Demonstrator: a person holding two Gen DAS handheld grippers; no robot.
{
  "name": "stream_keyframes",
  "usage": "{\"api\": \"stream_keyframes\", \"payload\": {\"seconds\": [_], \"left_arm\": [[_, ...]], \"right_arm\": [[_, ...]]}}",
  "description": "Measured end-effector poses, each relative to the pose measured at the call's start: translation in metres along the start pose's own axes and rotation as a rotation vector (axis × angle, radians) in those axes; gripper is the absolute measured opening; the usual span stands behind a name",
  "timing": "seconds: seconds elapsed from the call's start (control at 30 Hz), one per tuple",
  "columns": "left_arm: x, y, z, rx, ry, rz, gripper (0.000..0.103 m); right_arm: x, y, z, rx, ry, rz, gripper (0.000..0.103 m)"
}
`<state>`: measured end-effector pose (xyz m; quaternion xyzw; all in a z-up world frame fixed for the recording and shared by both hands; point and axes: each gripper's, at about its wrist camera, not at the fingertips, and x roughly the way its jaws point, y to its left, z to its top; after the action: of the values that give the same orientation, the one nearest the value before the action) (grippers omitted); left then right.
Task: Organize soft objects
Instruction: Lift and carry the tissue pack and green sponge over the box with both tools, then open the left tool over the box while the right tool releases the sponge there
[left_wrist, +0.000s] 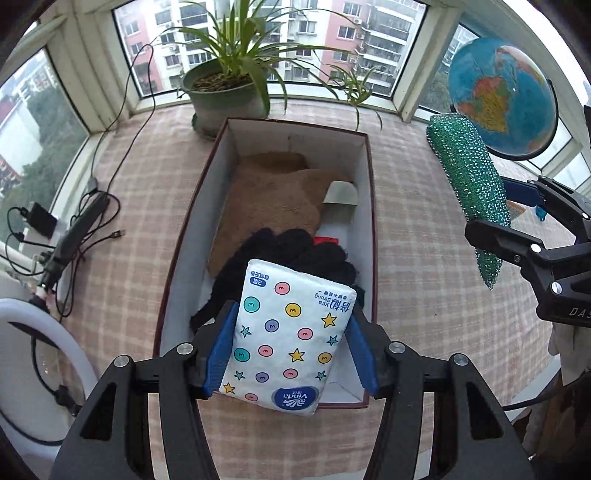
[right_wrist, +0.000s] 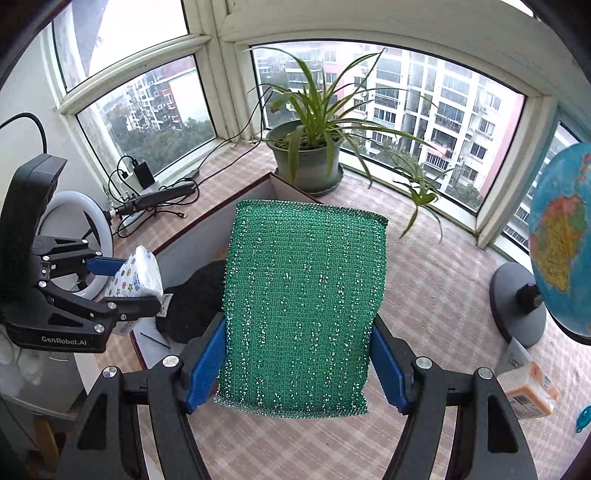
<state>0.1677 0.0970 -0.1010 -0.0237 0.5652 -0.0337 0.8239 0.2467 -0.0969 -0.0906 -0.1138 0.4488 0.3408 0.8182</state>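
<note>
A tissue pack (left_wrist: 284, 336) sits clamped between the left gripper's (left_wrist: 290, 354) blue fingers (left_wrist: 221, 350), held over the near end of an open box (left_wrist: 364, 173) on the checked counter (left_wrist: 424, 258). In the box lie a brown cloth (left_wrist: 269, 199) and a black fuzzy item (left_wrist: 295, 251). At two o'clock the right gripper (right_wrist: 295, 363) pinches a green glittery sponge (right_wrist: 303, 302) beside the globe (left_wrist: 502, 96)

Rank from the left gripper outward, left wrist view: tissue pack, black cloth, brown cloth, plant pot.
1. tissue pack, between the pads of the left gripper.
2. black cloth, near end of the box.
3. brown cloth, farther in.
4. plant pot, beyond the box, by the window.
</note>
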Motion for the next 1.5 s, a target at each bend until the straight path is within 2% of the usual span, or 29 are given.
{"api": "stream_keyframes", "payload": {"seconds": [0.2, 0.43, 0.5, 0.53, 0.57, 0.67, 0.83, 1.2, 1.33, 1.5], "left_arm": [[0.008, 0.025, -0.002, -0.044, 0.004, -0.011, 0.056], [0.015, 0.044, -0.001, -0.072, 0.004, -0.048, 0.058], [0.018, 0.048, 0.000, -0.074, 0.018, -0.076, 0.063], [0.019, 0.050, 0.000, -0.082, 0.024, -0.089, 0.072], [0.018, 0.052, 0.000, -0.094, 0.021, -0.090, 0.077], [0.016, 0.059, 0.002, -0.113, 0.006, -0.113, 0.078], [0.016, 0.068, 0.003, -0.137, 0.008, -0.126, 0.078], [0.012, 0.066, 0.001, -0.124, -0.011, -0.131, 0.078], [0.009, 0.057, 0.001, -0.113, -0.020, -0.133, 0.078], [0.001, 0.037, -0.001, -0.083, -0.050, -0.143, 0.078]], "right_arm": [[0.036, 0.036, 0.022, -0.025, 0.036, 0.009, 0.071], [0.062, 0.048, 0.037, -0.010, 0.058, 0.013, 0.074], [0.066, 0.049, 0.040, -0.003, 0.055, 0.027, 0.075], [0.068, 0.049, 0.041, 0.000, 0.055, 0.041, 0.076], [0.070, 0.049, 0.043, 0.007, 0.058, 0.049, 0.080], [0.076, 0.046, 0.047, 0.043, 0.076, 0.091, 0.093], [0.080, 0.045, 0.050, 0.065, 0.088, 0.108, 0.096], [0.069, 0.039, 0.044, 0.091, 0.041, 0.111, 0.096], [0.058, 0.030, 0.032, 0.113, 0.026, 0.136, 0.096], [0.037, 0.018, 0.007, 0.108, -0.010, 0.099, 0.096]]}}
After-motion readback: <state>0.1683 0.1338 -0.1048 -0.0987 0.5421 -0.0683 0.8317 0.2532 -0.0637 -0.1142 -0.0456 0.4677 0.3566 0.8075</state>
